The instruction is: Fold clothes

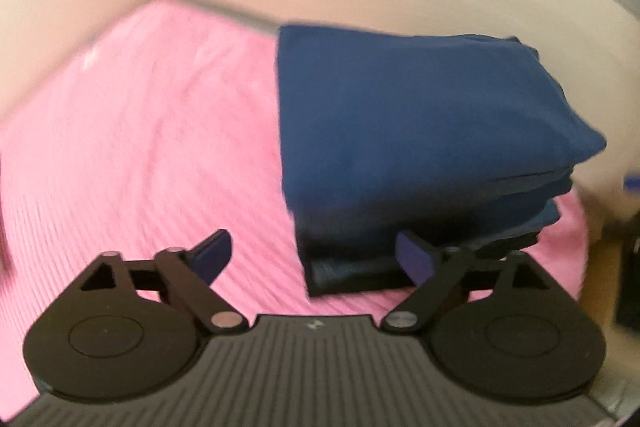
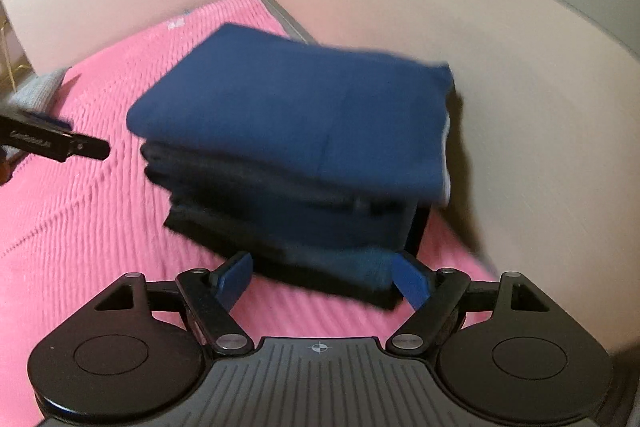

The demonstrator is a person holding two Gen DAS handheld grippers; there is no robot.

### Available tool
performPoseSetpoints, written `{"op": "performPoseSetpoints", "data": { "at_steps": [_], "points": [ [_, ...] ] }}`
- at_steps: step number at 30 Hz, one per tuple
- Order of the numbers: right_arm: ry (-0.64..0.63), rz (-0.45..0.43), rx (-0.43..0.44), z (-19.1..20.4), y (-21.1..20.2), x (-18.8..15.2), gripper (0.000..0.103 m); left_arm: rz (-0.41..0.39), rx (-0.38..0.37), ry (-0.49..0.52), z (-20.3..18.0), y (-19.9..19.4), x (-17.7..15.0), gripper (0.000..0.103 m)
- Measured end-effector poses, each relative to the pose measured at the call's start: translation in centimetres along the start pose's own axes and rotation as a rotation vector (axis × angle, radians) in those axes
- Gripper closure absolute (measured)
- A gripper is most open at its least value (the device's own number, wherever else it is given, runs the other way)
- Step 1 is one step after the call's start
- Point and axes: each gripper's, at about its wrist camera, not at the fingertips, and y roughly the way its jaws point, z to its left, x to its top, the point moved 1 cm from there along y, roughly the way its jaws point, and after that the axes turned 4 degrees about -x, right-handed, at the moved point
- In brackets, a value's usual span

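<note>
Blue folded clothes (image 2: 296, 131) stacked on pink bed (image 2: 80, 227) at its far corner by the wall. Left gripper (image 1: 316, 259) and right gripper (image 2: 324, 279) both released, empty, just before the stack.

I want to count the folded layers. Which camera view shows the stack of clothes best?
The right wrist view: the stack of clothes shows its blue top and dark layered front. The left wrist view shows the stack more from one side.

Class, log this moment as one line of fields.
left gripper: open, empty | right gripper: open, empty | blue garment: folded, atop stack | stack: on pink bedspread, by wall
</note>
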Motion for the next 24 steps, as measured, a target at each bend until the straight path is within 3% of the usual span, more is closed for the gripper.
{"op": "performPoseSetpoints", "data": {
  "at_steps": [2,4,5,10,15,18,21,24],
  "points": [
    [0.048,0.010,-0.008,0.0,-1.2,-0.4,0.022,-0.008,-0.030,-0.106,0.2,-1.8,-1.5,0.002],
    [0.100,-0.004,-0.032,0.2,-2.8,-0.5,0.005,-0.019,-0.055,-0.175,0.4,-3.6,-2.9,0.002],
    [0.119,-0.021,-0.043,0.4,-3.9,-0.5,0.003,-0.024,-0.060,-0.180,0.3,-4.4,-3.4,0.002],
    [0.172,-0.107,-0.115,2.2,-9.0,-0.9,0.002,-0.080,-0.140,-0.204,0.5,-8.7,-5.8,0.002],
    [0.231,-0.153,-0.206,5.1,-13.1,-2.4,0.001,-0.101,-0.146,-0.103,0.1,-12.8,-7.9,0.002],
    [0.273,-0.155,-0.216,6.6,-15.0,-4.0,0.001,-0.129,-0.140,-0.065,-0.1,-15.7,-9.8,0.002],
    [0.292,-0.145,-0.225,8.4,-16.8,-5.4,0.001,-0.132,-0.079,0.061,-1.3,-18.1,-11.9,0.002],
    [0.309,-0.127,-0.247,10.0,-18.2,-6.8,0.001,-0.154,-0.064,0.158,-2.2,-19.9,-14.1,0.002]
  ]
}}
